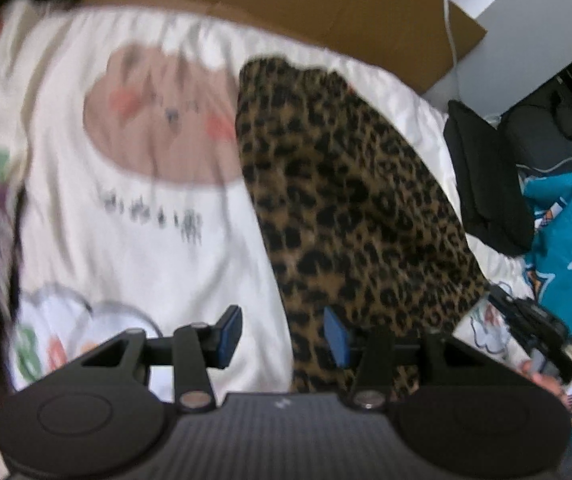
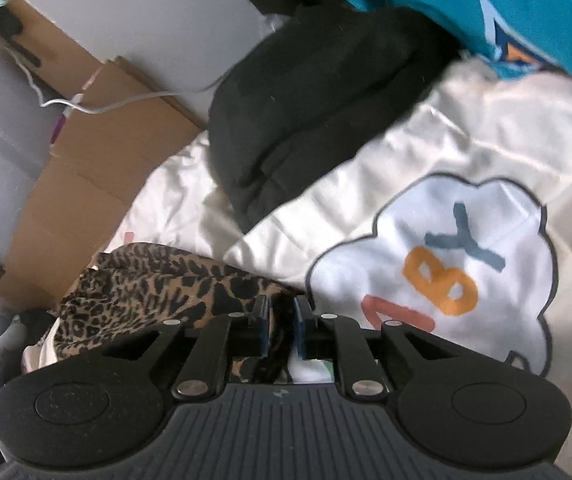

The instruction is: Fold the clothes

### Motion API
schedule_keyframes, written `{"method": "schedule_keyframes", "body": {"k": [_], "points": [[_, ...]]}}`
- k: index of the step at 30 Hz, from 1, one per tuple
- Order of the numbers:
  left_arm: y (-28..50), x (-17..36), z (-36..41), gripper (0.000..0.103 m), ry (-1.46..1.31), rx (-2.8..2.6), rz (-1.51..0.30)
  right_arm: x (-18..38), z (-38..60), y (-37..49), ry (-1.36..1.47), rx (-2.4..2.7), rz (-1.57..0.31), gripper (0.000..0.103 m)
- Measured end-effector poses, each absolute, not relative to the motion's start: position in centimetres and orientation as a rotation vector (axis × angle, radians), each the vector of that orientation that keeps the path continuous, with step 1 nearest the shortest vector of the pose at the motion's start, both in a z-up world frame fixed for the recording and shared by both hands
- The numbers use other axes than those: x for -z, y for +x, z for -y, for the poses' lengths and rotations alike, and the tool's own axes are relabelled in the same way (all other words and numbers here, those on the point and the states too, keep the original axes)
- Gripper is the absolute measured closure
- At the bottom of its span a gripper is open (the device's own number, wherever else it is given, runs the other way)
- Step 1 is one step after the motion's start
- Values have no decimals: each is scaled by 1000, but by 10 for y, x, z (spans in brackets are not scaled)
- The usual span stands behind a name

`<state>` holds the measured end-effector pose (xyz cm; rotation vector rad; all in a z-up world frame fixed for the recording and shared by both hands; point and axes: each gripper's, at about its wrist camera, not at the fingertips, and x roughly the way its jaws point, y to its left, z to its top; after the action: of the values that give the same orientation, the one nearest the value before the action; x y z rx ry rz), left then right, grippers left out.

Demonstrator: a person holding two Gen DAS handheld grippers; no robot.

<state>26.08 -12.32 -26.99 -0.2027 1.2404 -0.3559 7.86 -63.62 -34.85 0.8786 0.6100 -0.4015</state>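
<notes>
On bed (image 1: 133, 248): left gripper (image 1: 281, 334) fingers apart, empty, above leopard cloth (image 1: 350, 200). Right gripper (image 2: 279, 330) fingers loose around cloth edge. Risk: edge slips, fold undoes.

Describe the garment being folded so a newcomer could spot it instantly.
Start from the white cartoon-print bedsheet. On it lies a long folded leopard-print garment, running from near the cardboard down towards the grippers. Only it is spotted tan and black; its neighbours are plain black clothes and a teal jersey.
</notes>
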Motion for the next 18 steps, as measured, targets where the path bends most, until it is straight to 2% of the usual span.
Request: {"method": "schedule_keyframes", "body": {"k": [11, 13, 15, 18], "points": [[343, 236, 172, 54, 53, 400, -1107, 312, 617, 105, 732, 291, -624, 90], [357, 234, 184, 50, 92, 416, -1087, 308, 612, 115, 696, 269, -639, 88], [370, 234, 197, 46, 131, 431, -1075, 306, 608, 124, 674, 254, -650, 81], [388, 235, 216, 46, 183, 439, -1063, 302, 604, 138, 644, 229, -673, 81]]}}
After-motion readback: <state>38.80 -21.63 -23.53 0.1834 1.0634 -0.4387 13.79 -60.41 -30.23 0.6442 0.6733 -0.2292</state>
